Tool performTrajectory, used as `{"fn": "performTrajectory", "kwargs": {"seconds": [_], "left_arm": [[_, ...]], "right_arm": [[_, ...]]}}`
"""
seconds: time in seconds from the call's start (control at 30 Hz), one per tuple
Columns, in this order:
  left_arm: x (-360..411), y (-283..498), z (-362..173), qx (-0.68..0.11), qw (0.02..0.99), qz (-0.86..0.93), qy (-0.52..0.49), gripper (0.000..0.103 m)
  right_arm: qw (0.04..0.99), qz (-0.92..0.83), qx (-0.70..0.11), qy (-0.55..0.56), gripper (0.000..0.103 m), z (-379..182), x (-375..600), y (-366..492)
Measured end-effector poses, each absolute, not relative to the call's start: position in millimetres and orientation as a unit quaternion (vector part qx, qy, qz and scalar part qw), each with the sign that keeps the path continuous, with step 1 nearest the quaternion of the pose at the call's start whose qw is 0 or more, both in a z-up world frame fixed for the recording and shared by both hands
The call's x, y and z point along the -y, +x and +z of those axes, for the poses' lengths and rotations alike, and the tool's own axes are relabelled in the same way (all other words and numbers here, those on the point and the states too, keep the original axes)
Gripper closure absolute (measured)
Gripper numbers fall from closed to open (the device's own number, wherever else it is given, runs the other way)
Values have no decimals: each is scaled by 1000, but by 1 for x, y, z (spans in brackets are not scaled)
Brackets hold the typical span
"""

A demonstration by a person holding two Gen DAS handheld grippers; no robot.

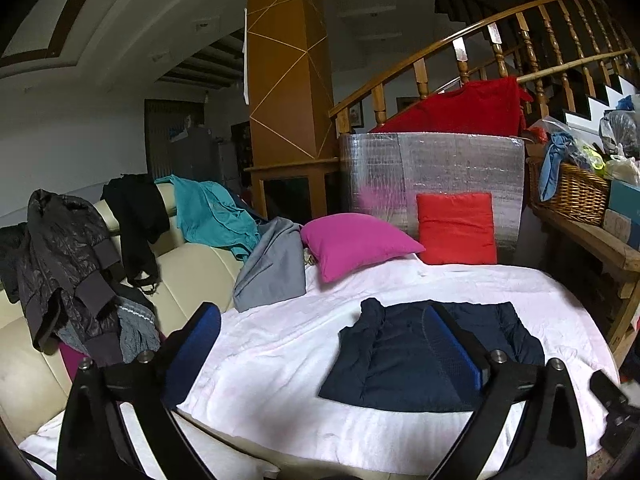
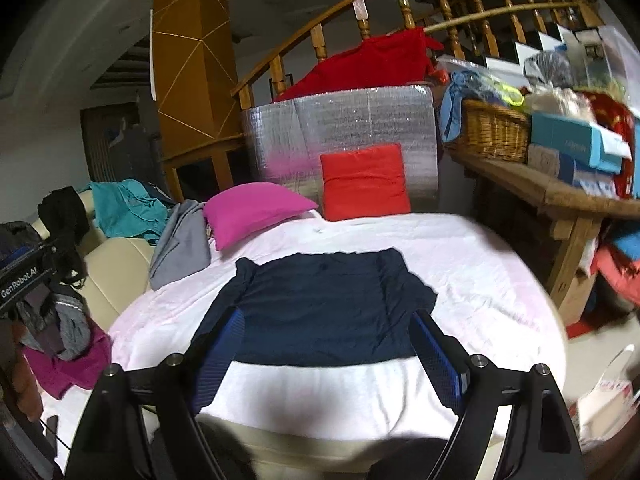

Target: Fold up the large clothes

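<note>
A dark navy garment [image 2: 324, 304] lies folded into a rough rectangle on the white sheet [image 2: 460, 280], its sleeves tucked in at both sides. My right gripper [image 2: 328, 316] hovers above its near edge, open, with nothing between the blue pads. In the left wrist view the same navy garment [image 1: 400, 356] lies to the right of centre. My left gripper [image 1: 322, 310] is open wide and empty above the sheet [image 1: 280, 340]; its right finger [image 1: 452, 340] shows in front of the garment.
A magenta pillow [image 1: 352, 246] and a red cushion [image 1: 456, 228] stand at the far end against a silver foil panel [image 1: 432, 172]. A grey garment [image 1: 276, 268], a teal one and dark jackets [image 1: 68, 264] lie on the cream sofa at left. A wicker basket [image 2: 492, 132] sits on a wooden bench at right.
</note>
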State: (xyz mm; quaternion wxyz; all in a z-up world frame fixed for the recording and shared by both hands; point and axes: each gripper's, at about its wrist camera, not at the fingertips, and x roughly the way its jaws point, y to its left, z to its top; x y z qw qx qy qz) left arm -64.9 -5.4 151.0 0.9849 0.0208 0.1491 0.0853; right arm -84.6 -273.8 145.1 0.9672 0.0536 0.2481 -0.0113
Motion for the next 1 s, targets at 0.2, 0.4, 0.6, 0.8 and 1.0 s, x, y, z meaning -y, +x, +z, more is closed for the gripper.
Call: {"fn": "performTrajectory", "kwargs": {"seconds": [0.2,0.4,0.6,0.8,1.0], "left_arm": [[6,-72,156,-140,987,80,22,1],[6,-74,159,-137,987,80,21,1],[8,-77,161,-133,988,79,24,1],[9,-79,160,-133,988,77,24,1],[9,-81,161,-134,988,76,24,1]], "right_arm": [[967,-8,-246,57,16,142,264,-86],[969,-7,-239,56,16,148,263,-87],[970,-7,-235,58,16,152,264,-88],[970,-6,-237,56,16,152,260,-88],[970,-4,-236,58,16,152,260,-88]]}}
